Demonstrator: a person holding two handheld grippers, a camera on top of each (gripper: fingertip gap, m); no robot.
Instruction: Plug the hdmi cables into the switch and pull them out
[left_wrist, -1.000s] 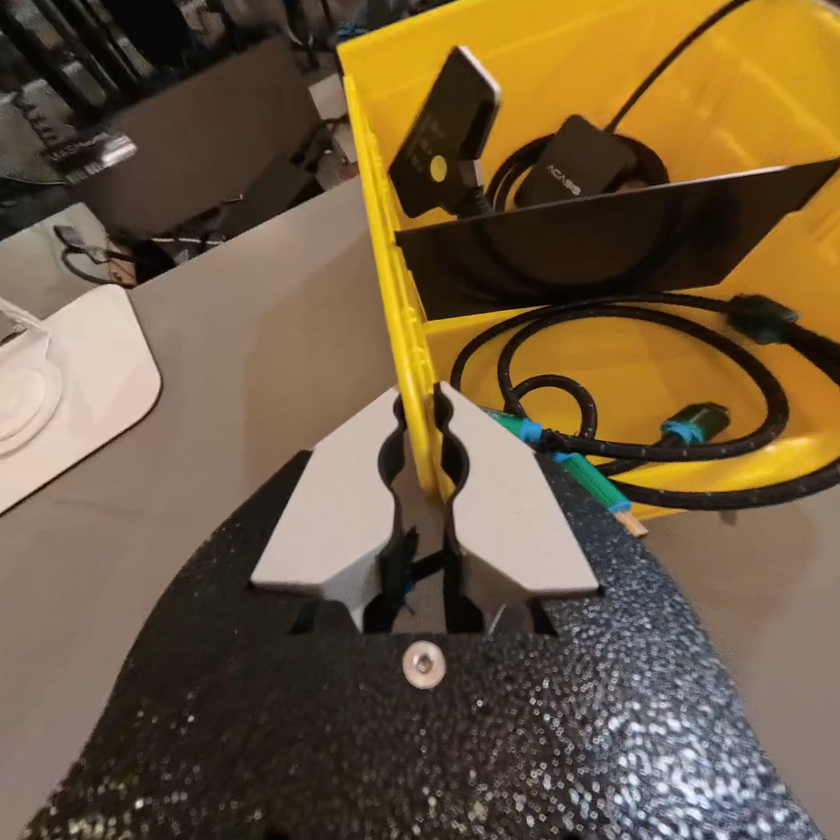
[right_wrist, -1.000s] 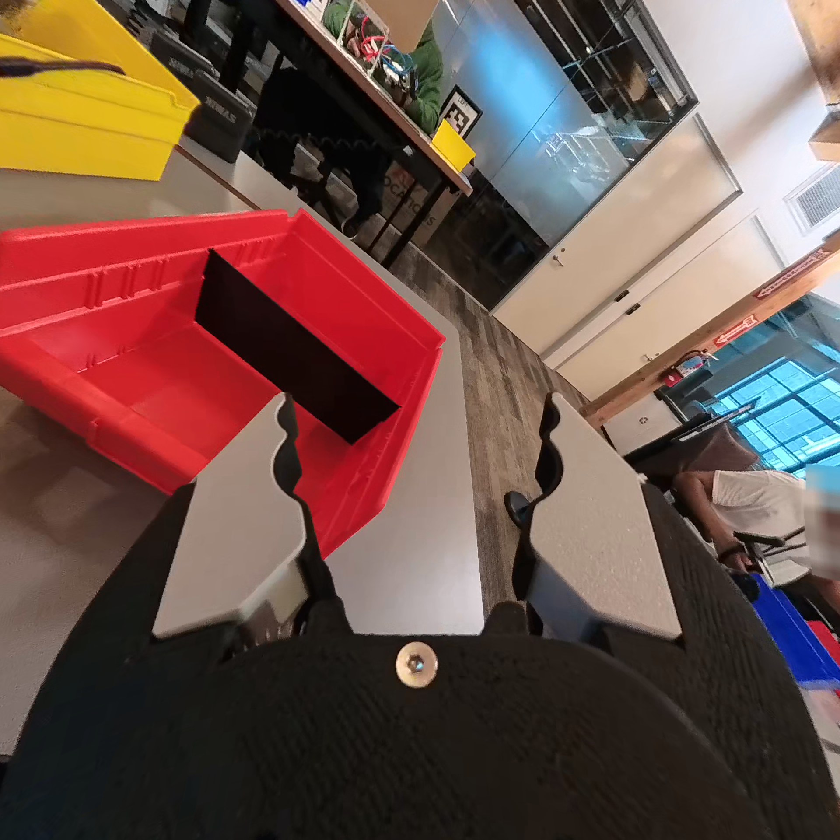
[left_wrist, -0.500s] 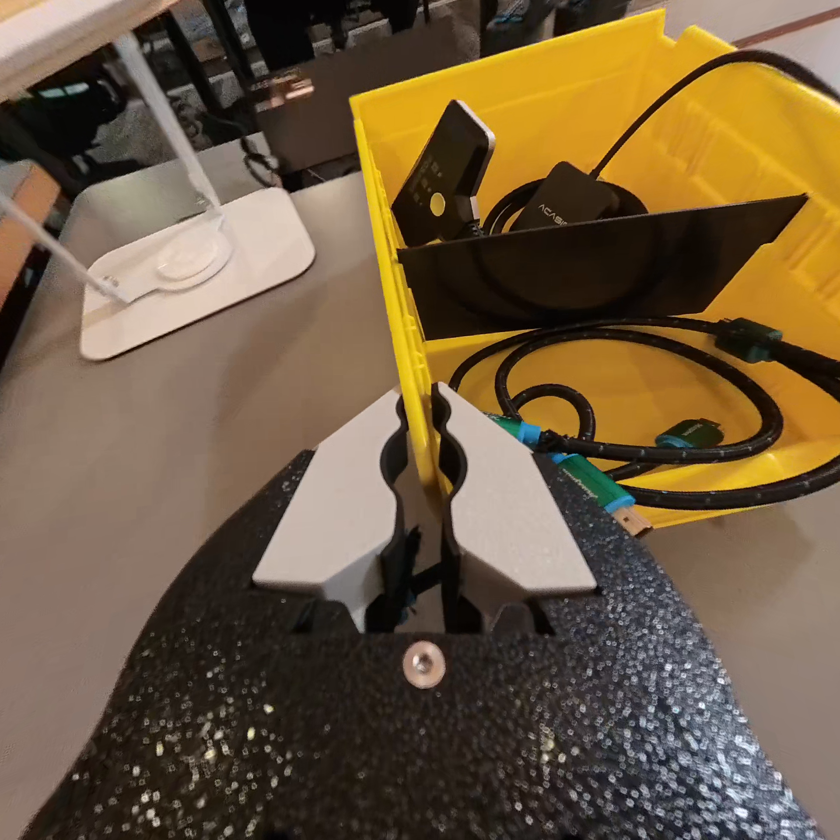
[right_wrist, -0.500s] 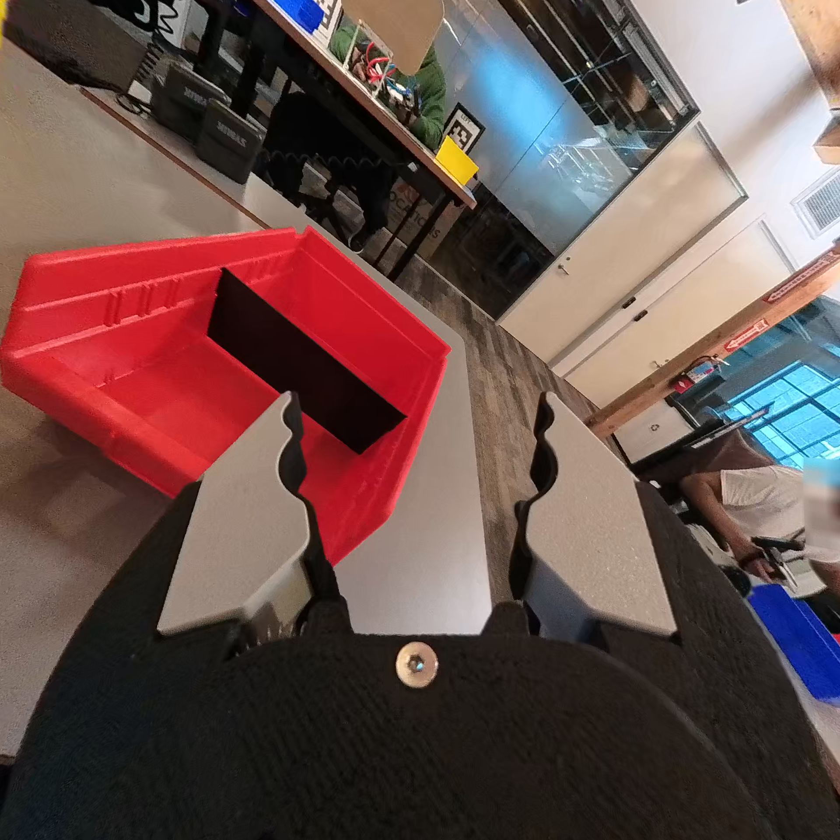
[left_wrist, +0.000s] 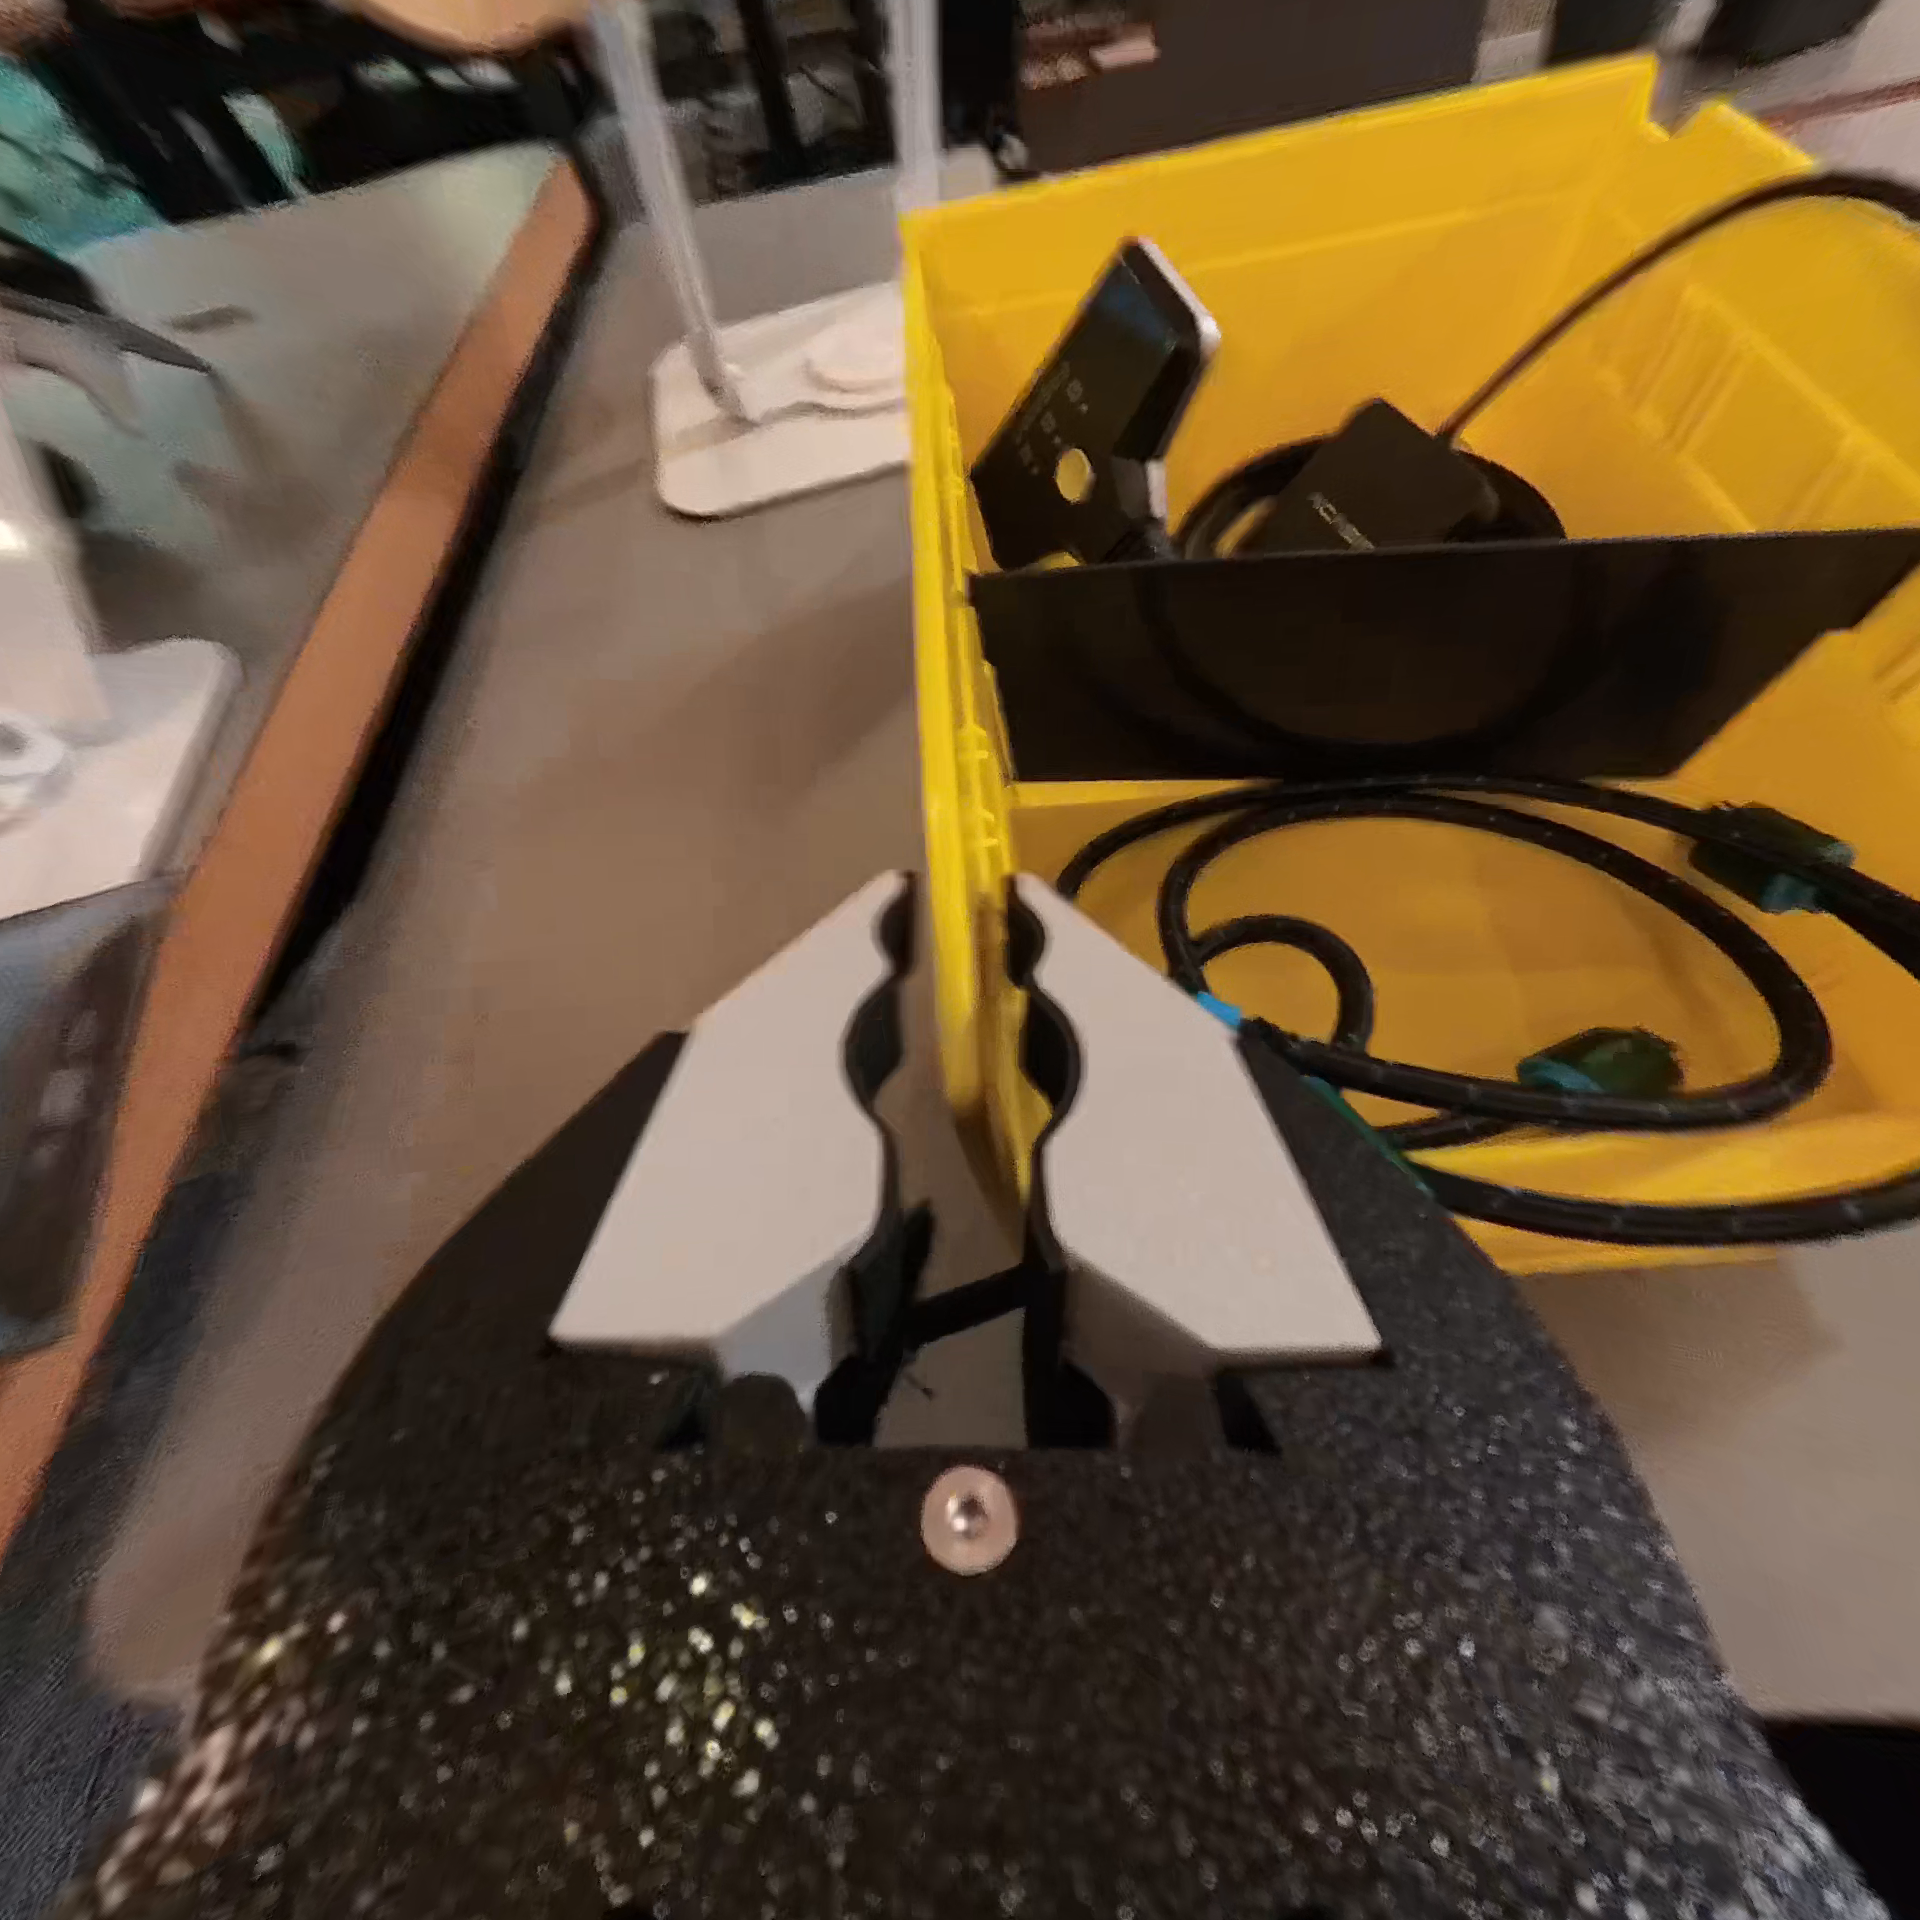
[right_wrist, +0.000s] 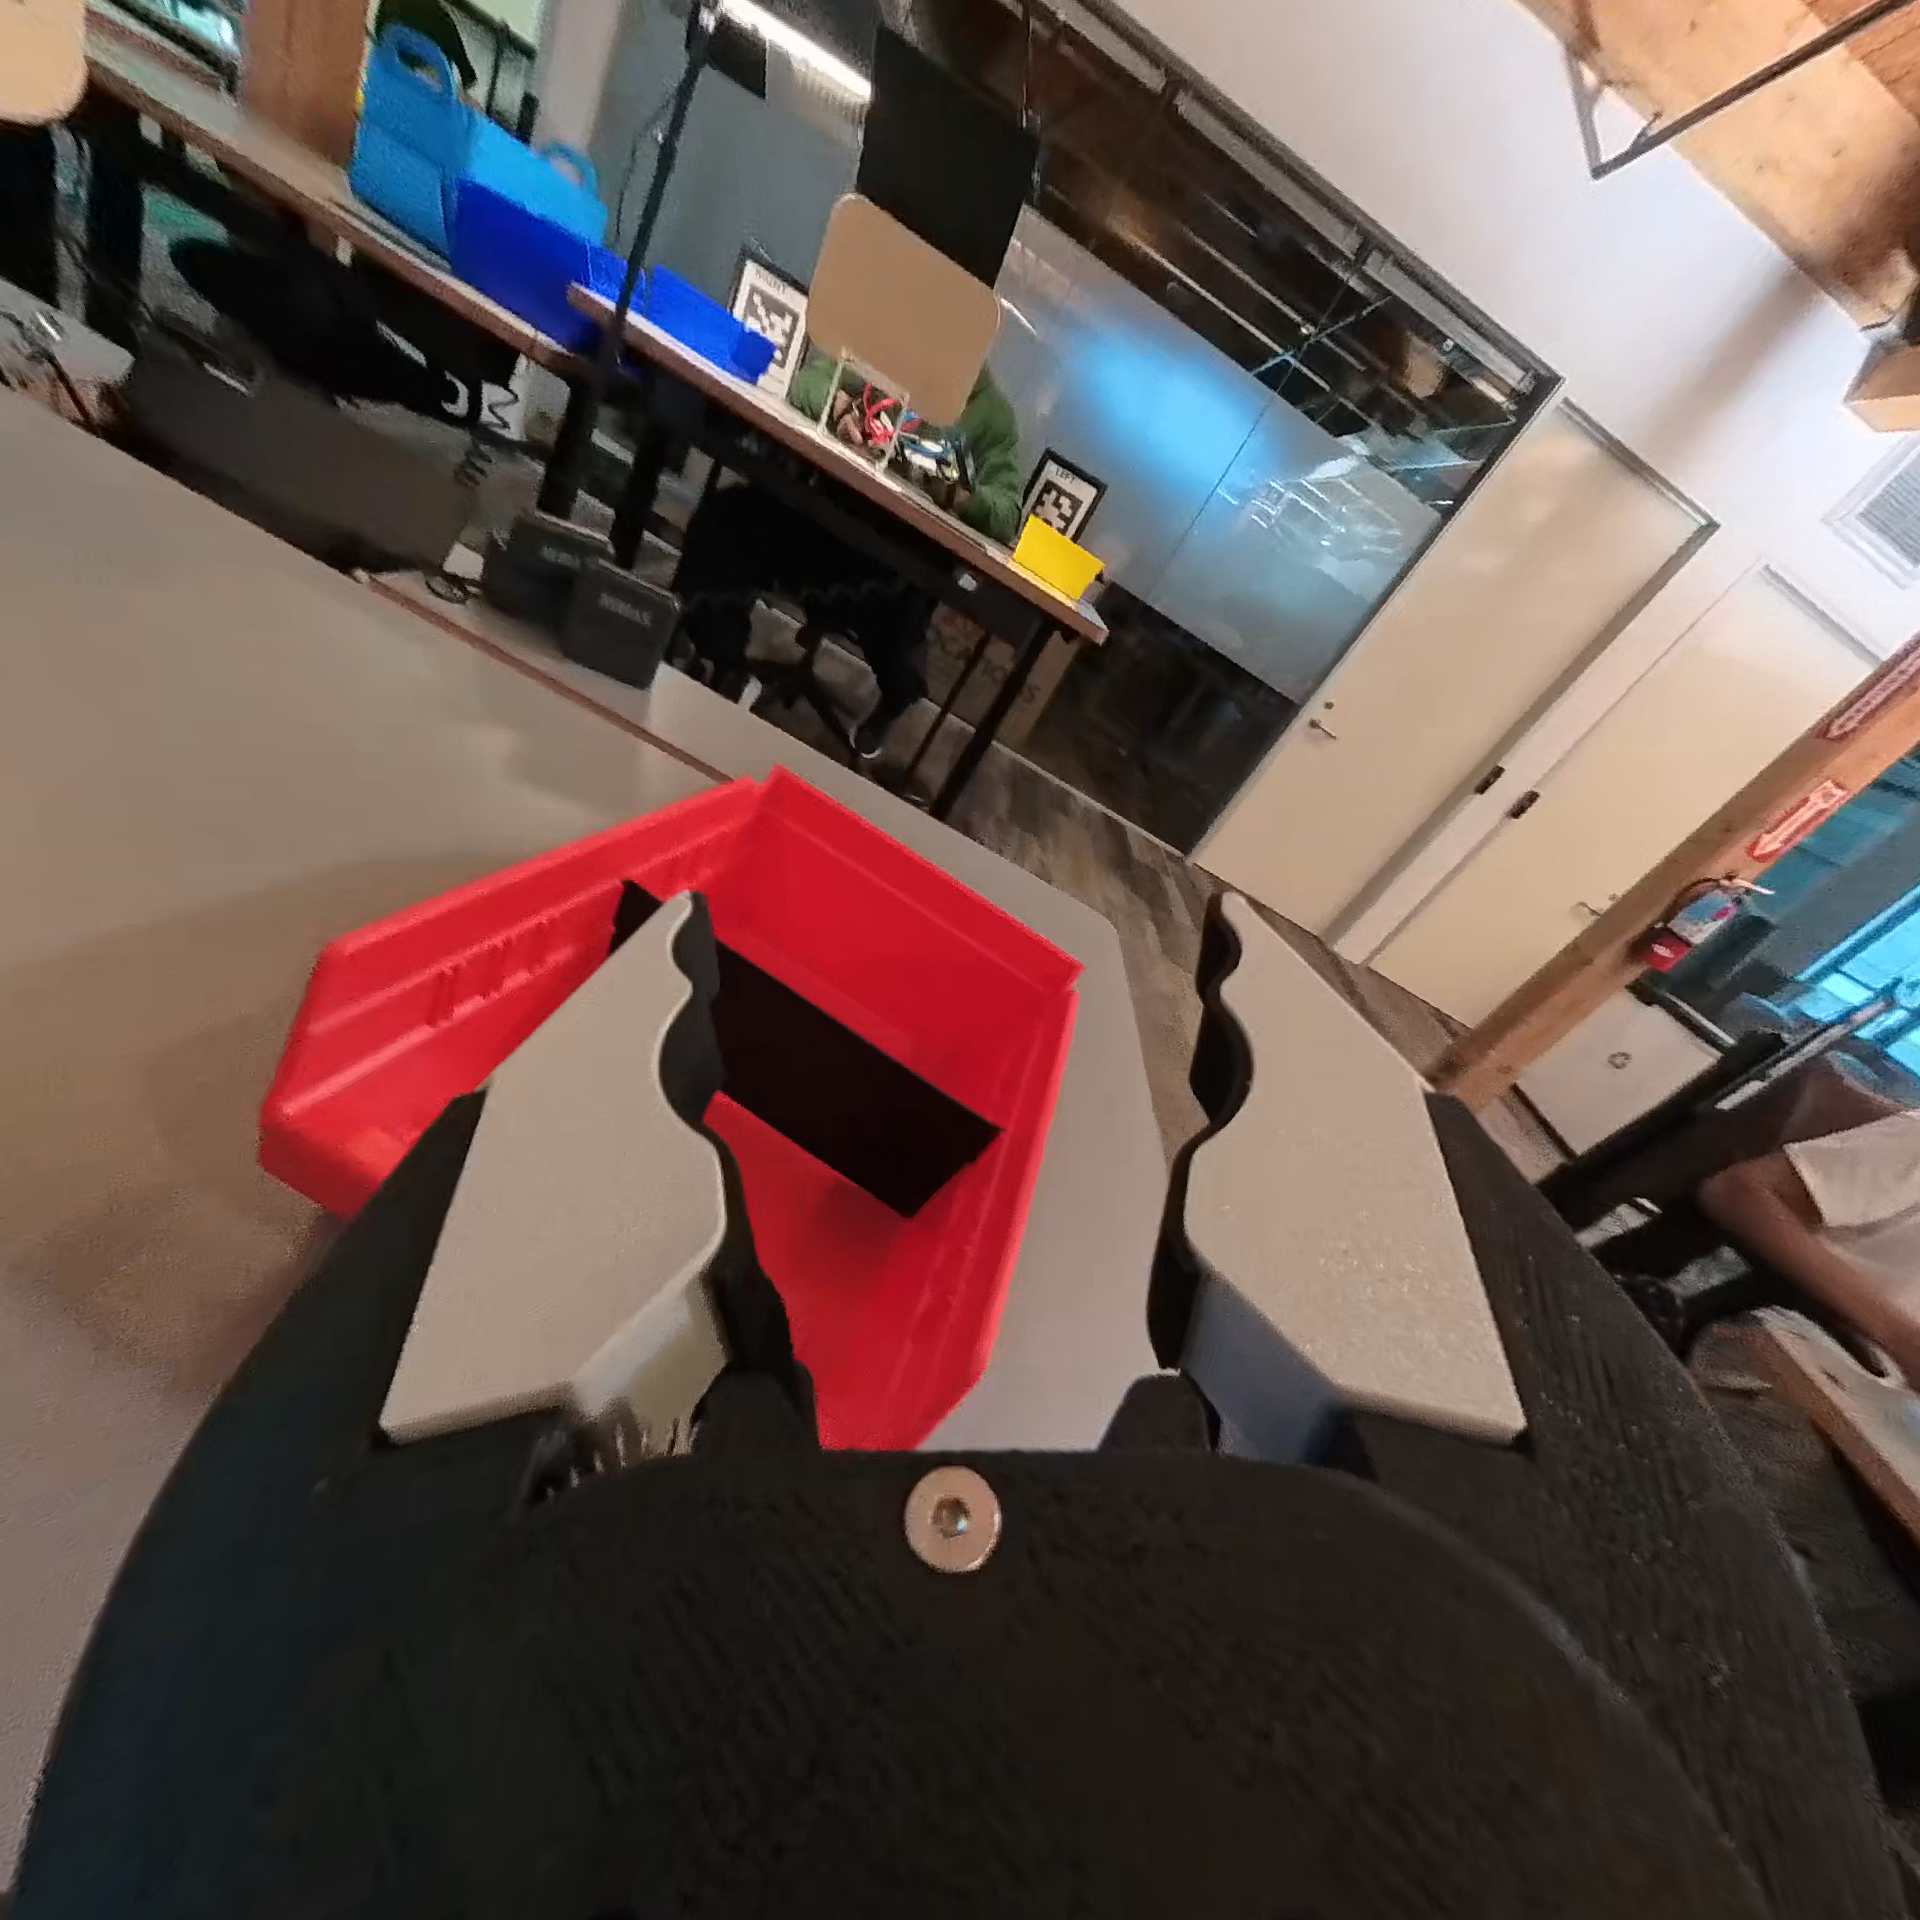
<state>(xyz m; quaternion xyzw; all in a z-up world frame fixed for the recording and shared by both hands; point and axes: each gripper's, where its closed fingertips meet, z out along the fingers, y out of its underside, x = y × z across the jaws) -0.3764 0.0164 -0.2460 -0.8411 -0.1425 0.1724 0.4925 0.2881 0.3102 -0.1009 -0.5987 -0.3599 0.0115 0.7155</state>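
Clamping the near wall of the yellow bin (left_wrist: 1351, 312), the left gripper (left_wrist: 961, 904) has its fingers pressed on the plastic from both sides. Behind the black divider (left_wrist: 1455, 655) the switch (left_wrist: 1091, 405) leans against the wall, and the hdmi cables (left_wrist: 1507, 1049) lie coiled in the front compartment. Over on the other side, the right gripper (right_wrist: 951, 914) hangs with fingers wide apart above the red bin (right_wrist: 883, 914) on the grey counter (right_wrist: 208, 727).
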